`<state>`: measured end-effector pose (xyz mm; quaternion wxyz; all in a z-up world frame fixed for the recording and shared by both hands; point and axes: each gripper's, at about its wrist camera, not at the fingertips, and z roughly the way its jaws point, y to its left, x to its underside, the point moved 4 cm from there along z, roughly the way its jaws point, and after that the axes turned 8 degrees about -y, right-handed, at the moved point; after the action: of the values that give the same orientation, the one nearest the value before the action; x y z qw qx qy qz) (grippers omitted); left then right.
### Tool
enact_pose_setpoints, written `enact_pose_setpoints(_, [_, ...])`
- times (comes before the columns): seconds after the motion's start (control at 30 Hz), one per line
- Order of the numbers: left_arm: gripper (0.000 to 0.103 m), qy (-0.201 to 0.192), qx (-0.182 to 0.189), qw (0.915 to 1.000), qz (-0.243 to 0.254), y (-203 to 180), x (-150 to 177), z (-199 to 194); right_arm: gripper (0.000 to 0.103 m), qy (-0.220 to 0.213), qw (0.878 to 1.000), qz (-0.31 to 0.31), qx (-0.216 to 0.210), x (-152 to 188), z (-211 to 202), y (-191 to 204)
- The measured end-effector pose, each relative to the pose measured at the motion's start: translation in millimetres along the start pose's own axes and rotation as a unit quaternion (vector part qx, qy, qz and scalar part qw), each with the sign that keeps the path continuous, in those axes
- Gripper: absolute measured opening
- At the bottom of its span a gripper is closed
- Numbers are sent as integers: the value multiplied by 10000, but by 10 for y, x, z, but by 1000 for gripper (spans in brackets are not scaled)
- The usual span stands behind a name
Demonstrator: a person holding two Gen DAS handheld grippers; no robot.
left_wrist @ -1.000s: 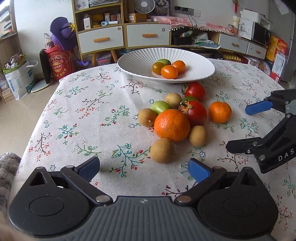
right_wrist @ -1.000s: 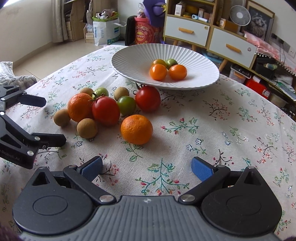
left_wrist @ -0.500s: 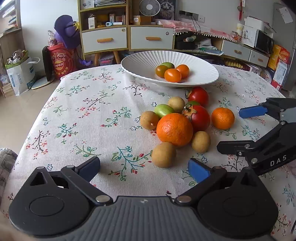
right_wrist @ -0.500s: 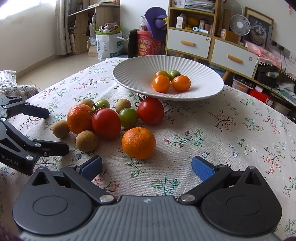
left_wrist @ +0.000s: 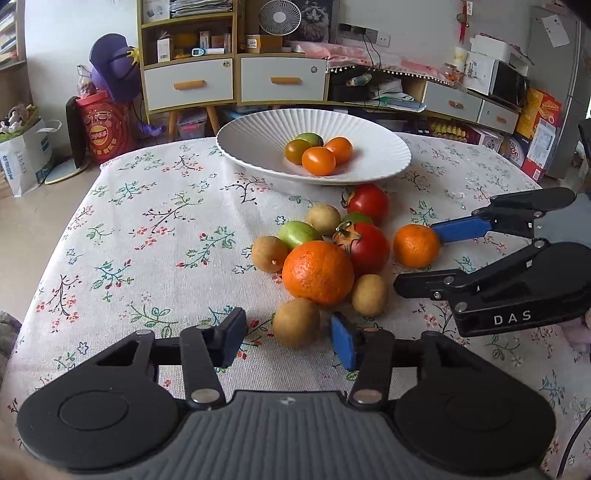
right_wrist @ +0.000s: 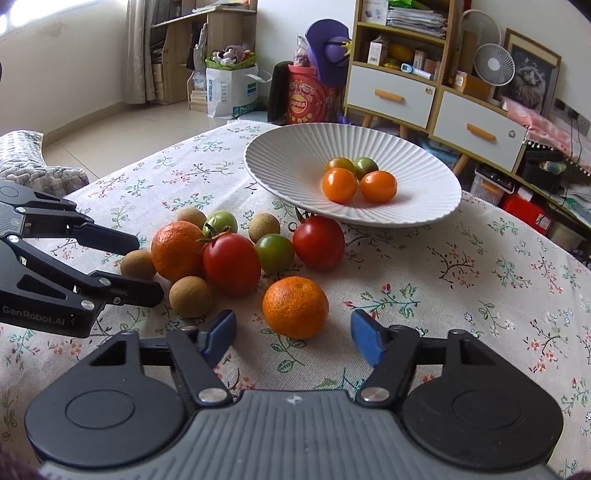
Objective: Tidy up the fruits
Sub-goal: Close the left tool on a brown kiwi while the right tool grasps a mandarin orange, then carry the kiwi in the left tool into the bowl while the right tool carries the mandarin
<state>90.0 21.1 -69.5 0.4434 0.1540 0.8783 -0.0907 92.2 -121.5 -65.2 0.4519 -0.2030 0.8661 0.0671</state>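
Note:
A white ribbed plate [left_wrist: 258, 147] [right_wrist: 280, 162] holds several small orange and green tomatoes [left_wrist: 318, 160] [right_wrist: 339, 184]. In front of it lies a cluster: a large orange [left_wrist: 317, 272] [right_wrist: 176, 251], red tomatoes [left_wrist: 369, 248] [right_wrist: 232, 264], green tomatoes, brown longans and a small mandarin [left_wrist: 416, 246] [right_wrist: 295, 307]. My left gripper [left_wrist: 288, 338] is open with a brown longan [left_wrist: 296, 327] between its fingertips. My right gripper [right_wrist: 291, 334] is open with the mandarin just ahead between its fingertips. Each gripper shows in the other's view: the right one [left_wrist: 424, 258], the left one [right_wrist: 144, 269].
The table has a floral cloth [left_wrist: 155, 229] with its left edge dropping to the floor. Behind the table stand drawer cabinets [left_wrist: 236, 79], a fan [left_wrist: 279, 16], bags and boxes. A grey cushion [right_wrist: 33, 166] lies at the left.
Both grippers have moved forward toward the fruit cluster. The left one now brackets a longan and the right one has closed in on the mandarin. Both sets of fingers stand closer together than before.

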Motion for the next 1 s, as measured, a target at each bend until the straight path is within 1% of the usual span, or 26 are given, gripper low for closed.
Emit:
enact_pose_setpoints(0.07, [41,16,10,10000,-11,1,-3,-4,57,-15,10000,5,17,-9,-3,5])
enact_pose_setpoints(0.17, [32,46,12,10000,-13,2,-13,-8,52,-35,10000,2,30,-28,-7,13])
enact_pose_setpoints(0.2, [26,56,12,10000,-22,5,-16,-8,50,-43,10000,2,36,-35,-10,12])
enact_pose_setpoints(0.23, [24,69,10,10000,-29,6,-20,-6,47,-48,10000,0,44,-40,-13,12])
enact_pose_setpoints(0.37, [24,118,-16,9999,-27,-3,-28,-8,38,-51,10000,-4,70,-67,-19,3])
enact_pose_setpoints(0.4, [24,128,-23,9999,-19,-7,-32,-8,34,-41,10000,-8,71,-68,-22,3])
enact_pose_setpoints(0.53, [24,165,-60,9998,-22,-3,-47,-18,34,6,10000,6,78,-81,-22,-4])
enact_pose_setpoints(0.67, [24,181,-109,9997,-80,23,-78,-39,34,25,9998,181,39,-106,-37,-43])
enact_pose_setpoints(1.0, [24,18,-122,9997,-217,51,-252,-162,34,-125,9995,268,139,-234,-163,-73])
